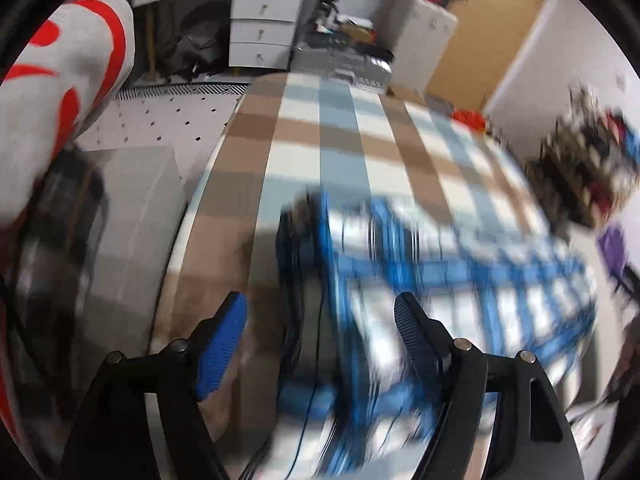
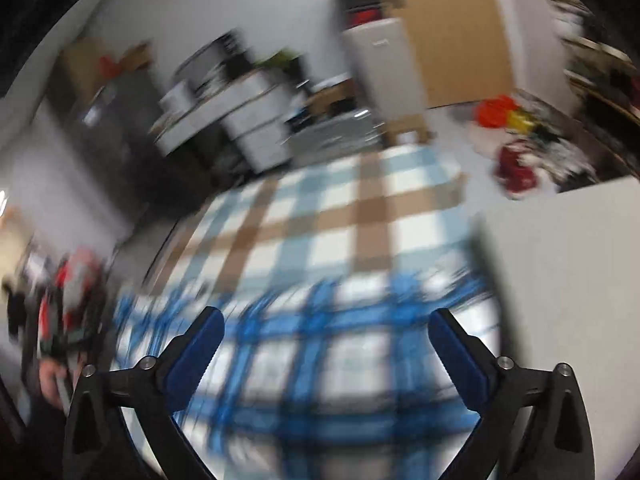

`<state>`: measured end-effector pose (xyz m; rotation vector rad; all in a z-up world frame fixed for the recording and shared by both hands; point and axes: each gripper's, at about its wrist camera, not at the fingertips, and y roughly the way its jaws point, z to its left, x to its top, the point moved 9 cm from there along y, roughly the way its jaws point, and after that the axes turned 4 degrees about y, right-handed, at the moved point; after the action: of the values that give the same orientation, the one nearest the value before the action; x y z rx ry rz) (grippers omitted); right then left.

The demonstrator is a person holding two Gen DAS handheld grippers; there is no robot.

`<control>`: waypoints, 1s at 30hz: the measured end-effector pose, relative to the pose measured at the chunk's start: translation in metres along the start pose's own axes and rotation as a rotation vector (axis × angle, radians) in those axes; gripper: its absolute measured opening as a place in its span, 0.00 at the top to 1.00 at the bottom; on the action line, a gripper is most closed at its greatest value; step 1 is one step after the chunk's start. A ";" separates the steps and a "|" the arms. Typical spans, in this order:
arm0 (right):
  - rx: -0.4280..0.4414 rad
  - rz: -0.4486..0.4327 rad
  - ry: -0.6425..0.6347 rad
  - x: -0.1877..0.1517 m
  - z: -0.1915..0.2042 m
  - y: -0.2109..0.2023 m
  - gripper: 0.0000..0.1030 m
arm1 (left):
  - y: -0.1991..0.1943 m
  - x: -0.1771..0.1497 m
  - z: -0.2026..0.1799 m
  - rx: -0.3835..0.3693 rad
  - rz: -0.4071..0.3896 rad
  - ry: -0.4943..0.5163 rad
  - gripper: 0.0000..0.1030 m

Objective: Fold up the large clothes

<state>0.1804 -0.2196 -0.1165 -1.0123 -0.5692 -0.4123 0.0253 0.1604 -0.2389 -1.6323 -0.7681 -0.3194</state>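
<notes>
The blue-and-white plaid shirt [image 1: 420, 280] lies flat on the checked worktop [image 1: 304, 120] at the near edge, likely laid down so a fold can settle. Blur hides its collar; its long axis seems to run from nine to three o'clock in the right wrist view. The left claw [image 1: 320, 340] and right claw [image 2: 326, 354] gape wide above it, holding nothing

A white drawer unit [image 1: 262, 28] is standing beyond the checked tablecloth [image 1: 320, 120], red clutter [image 2: 494, 110] lying on the floor.
</notes>
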 end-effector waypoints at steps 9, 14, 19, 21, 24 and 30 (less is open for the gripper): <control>-0.089 0.220 -0.155 -0.108 0.054 0.081 0.00 | 0.020 -0.054 -0.003 0.078 0.035 0.213 0.66; -0.139 0.207 -0.014 -0.106 0.018 0.094 0.03 | 0.026 -0.064 0.001 -0.030 0.047 0.164 0.93; -0.160 0.184 -0.003 -0.107 0.002 0.097 0.04 | 0.010 -0.062 0.024 -0.030 0.016 0.090 0.97; -0.188 0.180 -0.032 -0.107 0.005 0.100 0.04 | 0.007 -0.066 0.033 -0.003 0.014 0.090 0.97; -0.203 0.180 -0.032 -0.105 0.009 0.098 0.03 | -0.011 -0.068 0.028 -0.013 -0.005 0.099 0.97; -0.148 0.069 -0.005 -0.061 0.018 0.066 0.00 | -0.071 -0.037 -0.034 -0.069 -0.155 0.173 0.94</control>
<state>0.1656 -0.1689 -0.1913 -1.1720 -0.5125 -0.3947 -0.0401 0.1191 -0.1985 -1.5882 -0.7596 -0.5960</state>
